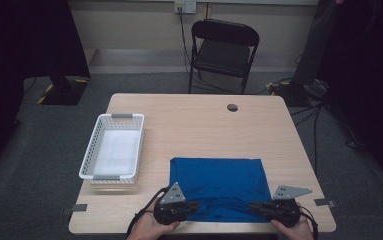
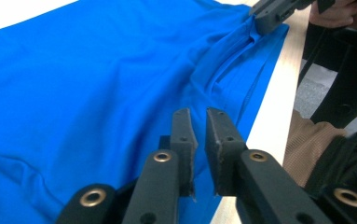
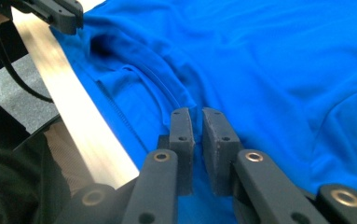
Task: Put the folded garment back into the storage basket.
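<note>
The person's forearms (image 1: pixel 151 231) are cut off by the bottom edge.

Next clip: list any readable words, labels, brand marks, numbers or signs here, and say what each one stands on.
None can be read.
Blue garment: plain, no print or tag showing.
White basket: no label.
Both tongs, left and right: bare black, unmarked.
Wall socket plate: too small to read anything.
</note>
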